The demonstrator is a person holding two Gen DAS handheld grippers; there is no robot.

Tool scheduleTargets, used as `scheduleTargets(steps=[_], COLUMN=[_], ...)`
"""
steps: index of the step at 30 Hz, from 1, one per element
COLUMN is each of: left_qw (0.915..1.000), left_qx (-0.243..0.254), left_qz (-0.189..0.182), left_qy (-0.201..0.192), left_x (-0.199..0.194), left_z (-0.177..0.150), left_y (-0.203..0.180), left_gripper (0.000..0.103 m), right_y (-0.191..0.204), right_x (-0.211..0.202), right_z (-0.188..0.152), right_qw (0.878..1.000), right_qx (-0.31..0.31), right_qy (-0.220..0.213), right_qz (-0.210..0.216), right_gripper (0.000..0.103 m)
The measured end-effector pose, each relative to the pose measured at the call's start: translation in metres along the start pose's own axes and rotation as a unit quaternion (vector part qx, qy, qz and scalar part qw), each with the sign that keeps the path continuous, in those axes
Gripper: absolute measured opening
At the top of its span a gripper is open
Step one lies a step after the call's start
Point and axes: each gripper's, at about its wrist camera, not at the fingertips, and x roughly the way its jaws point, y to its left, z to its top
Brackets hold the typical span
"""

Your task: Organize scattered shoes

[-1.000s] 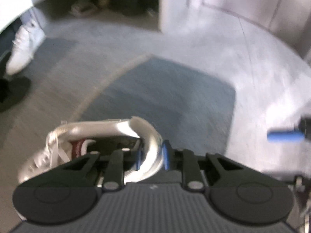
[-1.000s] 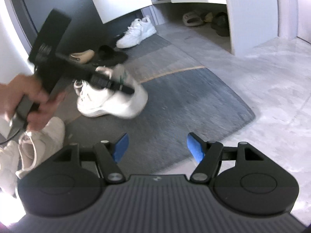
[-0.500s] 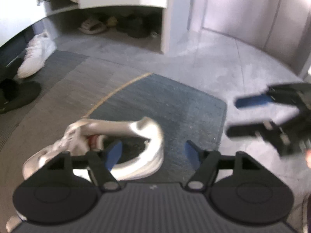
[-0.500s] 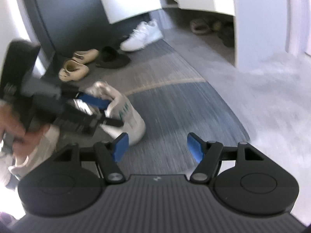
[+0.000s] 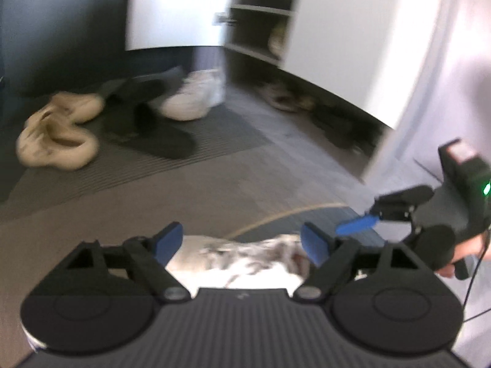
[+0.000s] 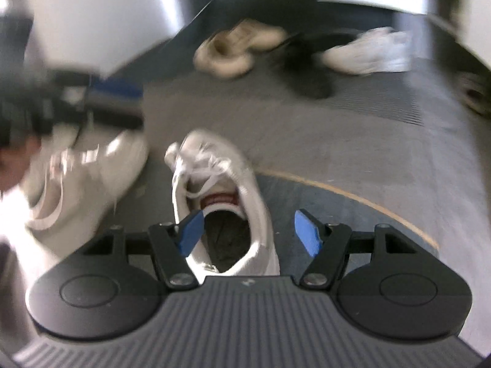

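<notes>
Two white sneakers lie side by side on the grey mat [image 6: 337,141]. The one with a red tongue label [image 6: 221,184] sits heel-first between the fingers of my right gripper [image 6: 250,232]. That gripper is open, its left pad over the collar and its right pad clear of the shoe. The other sneaker [image 6: 83,184] lies to the left, under my blurred left gripper [image 6: 101,101]. In the left wrist view my left gripper [image 5: 242,243] is empty, its jaws opening above a blurred white sneaker [image 5: 239,263]. The right gripper [image 5: 359,225] shows at the right, held by a hand [image 5: 460,251].
Further back on the mat lie a beige pair [image 5: 58,135], black slippers [image 5: 159,135] and another white sneaker [image 5: 190,98]. A white shoe cabinet [image 5: 353,46] stands behind with open shelves [image 5: 254,30], and dark shoes [image 5: 285,98] lie under it.
My left gripper let go of the white sneaker's heel and opened wide. Both grippers swung round, the views turning toward the scattered shoes, and the right one came down over the red-labelled sneaker.
</notes>
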Motion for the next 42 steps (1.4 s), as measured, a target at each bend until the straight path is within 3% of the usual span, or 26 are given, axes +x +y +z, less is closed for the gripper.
scheduleTargets(steps=[2,7,8,10,14,16,20,27,35,36,39,42], left_qw=[0.9994,0.9966,0.9962,0.9958,0.995,0.9947,0.9942,0.9924,0.9916,0.9918,0.9919,0.9919], left_qx=[-0.02,-0.048,-0.051,-0.055,-0.058,-0.061,-0.06,-0.055,-0.061,-0.061,-0.06,-0.063], left_qz=[0.028,0.067,0.07,0.074,0.081,0.082,0.089,0.108,0.113,0.11,0.11,0.108], left_qy=[0.003,-0.002,-0.003,-0.005,-0.004,-0.002,-0.004,-0.021,-0.021,-0.022,-0.023,-0.022], left_x=[-0.007,-0.029,-0.032,-0.036,-0.04,-0.041,-0.04,-0.042,-0.04,-0.04,-0.039,-0.037], left_z=[-0.002,-0.002,-0.001,0.0,0.0,0.0,0.001,0.006,0.008,0.008,0.01,0.01], left_y=[0.017,0.043,0.047,0.052,0.061,0.065,0.073,0.088,0.095,0.095,0.095,0.097], left_gripper=[0.086,0.086,0.086,0.086,0.086,0.086,0.086,0.086,0.086,0.086,0.086,0.086], right_y=[0.0,0.008,0.008,0.008,0.008,0.004,-0.005,0.001,0.045,0.057,0.089,0.115], right_x=[0.022,0.052,0.058,0.066,0.082,0.083,0.077,0.062,0.042,0.041,0.039,0.041], right_z=[0.013,0.028,0.029,0.029,0.024,0.023,0.018,-0.003,-0.029,-0.032,-0.037,-0.043], right_qw=[0.997,0.986,0.985,0.985,0.99,0.993,0.998,0.992,0.965,0.957,0.955,0.942], right_qx=[-0.051,-0.128,-0.133,-0.135,-0.113,-0.088,-0.008,0.12,0.26,0.286,0.289,0.326], right_qy=[0.051,0.102,0.105,0.101,0.082,0.072,0.054,0.025,-0.025,-0.032,-0.045,-0.049], right_qz=[0.011,0.017,0.023,0.033,0.026,0.024,0.026,0.025,-0.032,-0.04,-0.057,-0.072], right_gripper=[0.063,0.061,0.061,0.046,0.035,0.029,0.028,0.028,0.027,0.027,0.027,0.027])
